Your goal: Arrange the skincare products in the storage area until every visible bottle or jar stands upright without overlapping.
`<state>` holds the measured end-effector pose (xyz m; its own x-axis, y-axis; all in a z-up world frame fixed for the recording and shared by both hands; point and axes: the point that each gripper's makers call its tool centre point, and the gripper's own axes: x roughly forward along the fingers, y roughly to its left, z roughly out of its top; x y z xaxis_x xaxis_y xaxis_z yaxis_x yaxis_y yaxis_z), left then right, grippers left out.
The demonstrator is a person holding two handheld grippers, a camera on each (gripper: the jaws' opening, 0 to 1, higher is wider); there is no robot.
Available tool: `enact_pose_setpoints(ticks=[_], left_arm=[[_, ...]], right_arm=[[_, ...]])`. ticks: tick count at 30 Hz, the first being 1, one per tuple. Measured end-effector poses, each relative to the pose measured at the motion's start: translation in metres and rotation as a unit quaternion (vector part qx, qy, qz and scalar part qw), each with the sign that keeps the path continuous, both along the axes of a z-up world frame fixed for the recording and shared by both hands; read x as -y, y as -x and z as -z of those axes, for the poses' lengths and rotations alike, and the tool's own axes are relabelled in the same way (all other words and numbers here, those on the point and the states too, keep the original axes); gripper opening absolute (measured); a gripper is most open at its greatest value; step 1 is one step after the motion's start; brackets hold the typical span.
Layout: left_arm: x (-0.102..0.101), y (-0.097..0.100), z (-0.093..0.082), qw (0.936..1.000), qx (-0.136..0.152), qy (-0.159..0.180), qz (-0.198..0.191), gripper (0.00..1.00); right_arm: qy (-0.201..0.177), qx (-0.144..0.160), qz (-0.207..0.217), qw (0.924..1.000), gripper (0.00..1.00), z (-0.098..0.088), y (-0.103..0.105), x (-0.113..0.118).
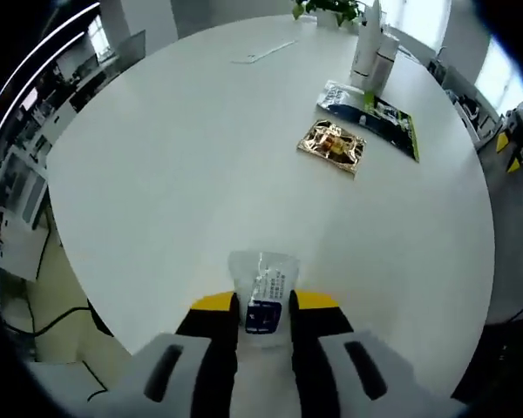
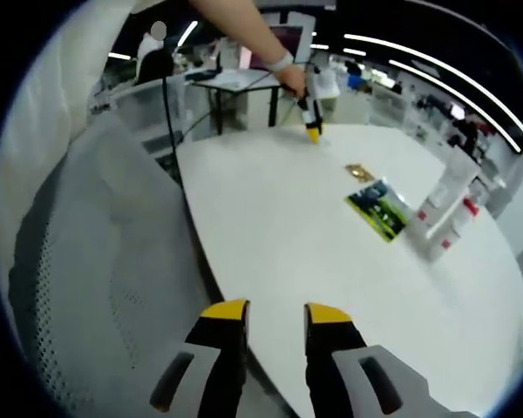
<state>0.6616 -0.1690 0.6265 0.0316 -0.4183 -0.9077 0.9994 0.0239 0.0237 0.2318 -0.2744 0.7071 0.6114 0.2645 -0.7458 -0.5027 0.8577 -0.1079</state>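
Over the table (image 1: 200, 174), left gripper (image 1: 263, 306) pinches a clear packet (image 1: 262, 283); right gripper (image 2: 275, 315) gapes slightly, empty.

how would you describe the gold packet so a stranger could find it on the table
On the round white table, look toward the far side where white bottles stand upright. Just before them lie two flat packets; the gold packet is the smaller, shiny, crinkled one, nearer than the dark green-and-white packet.
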Motion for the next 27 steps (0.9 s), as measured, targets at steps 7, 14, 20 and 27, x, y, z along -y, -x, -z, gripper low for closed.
enact_pose_setpoints(ticks=[7,14,20,27], left_arm=[[0.000,0.038,-0.002,0.9992,0.038,-0.015,0.002,0.00],[0.007,0.101,-0.027,0.9980,0.000,0.035,-0.053,0.00],[0.007,0.166,-0.064,0.9986,-0.015,0.047,0.016,0.00],[0.000,0.224,-0.106,0.9962,-0.035,0.073,0.034,0.00]], right_arm=[[-0.001,0.016,-0.005,0.9999,0.24,-0.006,-0.003,-0.002],[-0.015,0.039,-0.005,0.9991,0.25,-0.016,-0.006,-0.004],[-0.039,0.064,-0.019,0.9970,0.28,-0.029,-0.007,-0.015],[-0.068,0.079,-0.019,0.9943,0.25,-0.039,-0.007,-0.020]])
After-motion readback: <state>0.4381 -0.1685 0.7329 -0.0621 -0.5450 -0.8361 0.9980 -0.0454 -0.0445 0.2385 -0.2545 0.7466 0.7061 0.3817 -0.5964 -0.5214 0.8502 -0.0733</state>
